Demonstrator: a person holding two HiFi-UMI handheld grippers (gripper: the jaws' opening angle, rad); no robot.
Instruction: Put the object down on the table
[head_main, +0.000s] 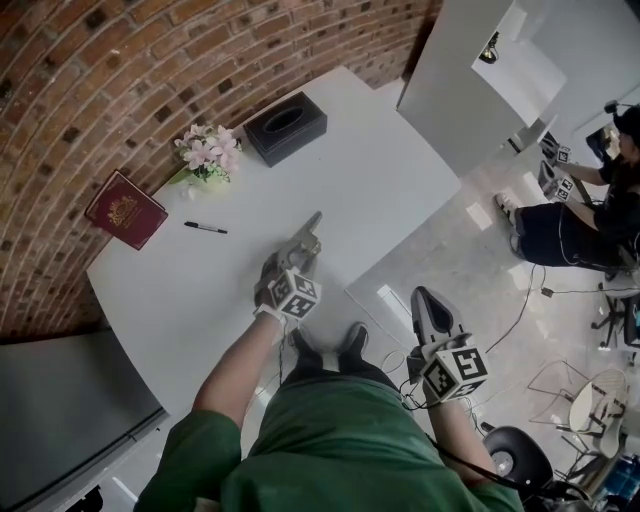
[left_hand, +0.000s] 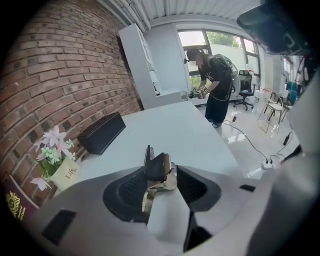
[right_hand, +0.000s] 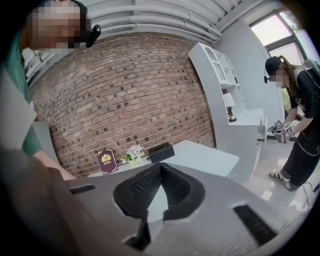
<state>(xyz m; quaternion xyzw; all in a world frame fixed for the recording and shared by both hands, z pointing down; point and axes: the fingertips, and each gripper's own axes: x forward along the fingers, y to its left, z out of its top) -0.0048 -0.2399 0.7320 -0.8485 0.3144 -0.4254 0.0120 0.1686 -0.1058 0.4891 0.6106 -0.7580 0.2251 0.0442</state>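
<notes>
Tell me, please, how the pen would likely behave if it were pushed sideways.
The pen is slim and lies flat on the smooth white table, so it would probably slide or roll easily. It looks small, so likely light and easy to flick away.

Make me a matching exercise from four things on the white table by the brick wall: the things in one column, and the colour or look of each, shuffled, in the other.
Things
1. book
2. pen
3. tissue box
4. flowers

Colour or look
A. pink and white
B. dark red with a gold emblem
C. black, thin, lying flat
D. black, blocky, with an oval slot on top

Right pairs: 1-B, 2-C, 3-D, 4-A
</notes>
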